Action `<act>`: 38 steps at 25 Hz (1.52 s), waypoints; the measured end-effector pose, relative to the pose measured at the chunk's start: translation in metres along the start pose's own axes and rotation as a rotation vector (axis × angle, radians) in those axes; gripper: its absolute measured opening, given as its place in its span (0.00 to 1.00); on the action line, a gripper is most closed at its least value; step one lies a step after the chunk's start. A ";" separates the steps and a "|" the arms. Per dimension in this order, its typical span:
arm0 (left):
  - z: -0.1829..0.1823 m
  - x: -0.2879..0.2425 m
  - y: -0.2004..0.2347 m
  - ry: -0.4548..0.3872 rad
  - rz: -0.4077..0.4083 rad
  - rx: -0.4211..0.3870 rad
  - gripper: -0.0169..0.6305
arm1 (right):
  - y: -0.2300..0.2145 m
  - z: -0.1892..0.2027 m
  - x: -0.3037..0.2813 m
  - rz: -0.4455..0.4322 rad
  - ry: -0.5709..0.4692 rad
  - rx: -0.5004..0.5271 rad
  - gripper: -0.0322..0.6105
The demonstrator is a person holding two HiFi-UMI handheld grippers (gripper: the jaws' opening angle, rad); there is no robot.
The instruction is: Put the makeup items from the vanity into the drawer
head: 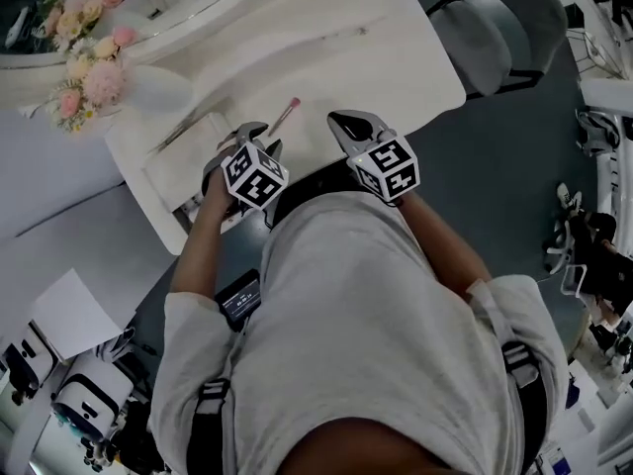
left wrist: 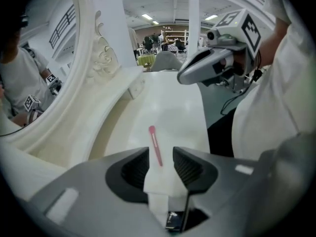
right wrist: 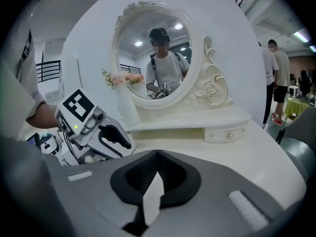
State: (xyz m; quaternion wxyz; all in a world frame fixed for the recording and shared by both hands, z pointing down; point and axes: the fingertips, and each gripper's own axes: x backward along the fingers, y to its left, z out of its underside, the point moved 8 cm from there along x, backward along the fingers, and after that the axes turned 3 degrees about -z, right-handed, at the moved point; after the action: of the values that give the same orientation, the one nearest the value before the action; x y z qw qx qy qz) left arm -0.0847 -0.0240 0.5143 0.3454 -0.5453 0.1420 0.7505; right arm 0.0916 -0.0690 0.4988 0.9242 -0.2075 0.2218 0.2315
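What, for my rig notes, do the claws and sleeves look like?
Both are grey shells with black ribbed pads: left claw, right claw. Each carries a white cube with black square markers. Thin black cables trail off the right one. The person wears a light short-sleeved T-shirt.

Side by side, close to torso: left gripper (left wrist: 161, 166) tilted steeply down, jaws apart, nothing gripped; right gripper (right wrist: 157, 176) jaws together, empty.

Slim pink makeup brush (head: 288, 113) lies flat on the white vanity top (head: 326, 57), near its front edge, pink head away from the edge, just beside the pulled-out white drawer (head: 188, 166)
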 end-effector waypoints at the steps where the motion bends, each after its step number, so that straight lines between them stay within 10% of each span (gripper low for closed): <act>1: -0.003 -0.005 0.000 0.007 0.006 -0.007 0.26 | -0.002 0.002 0.003 0.009 -0.003 -0.008 0.05; 20: -0.023 -0.110 0.012 0.219 0.092 0.031 0.23 | -0.062 0.029 0.062 0.145 -0.026 -0.110 0.05; 38: -0.026 -0.110 0.011 0.220 0.102 0.149 0.10 | -0.084 -0.005 0.024 -0.006 -0.002 -0.033 0.05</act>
State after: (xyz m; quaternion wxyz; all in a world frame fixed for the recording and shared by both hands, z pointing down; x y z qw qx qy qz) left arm -0.0555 -0.0876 0.6042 0.3284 -0.5893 0.2619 0.6901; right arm 0.1528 -0.1314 0.5069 0.9215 -0.2231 0.2167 0.2326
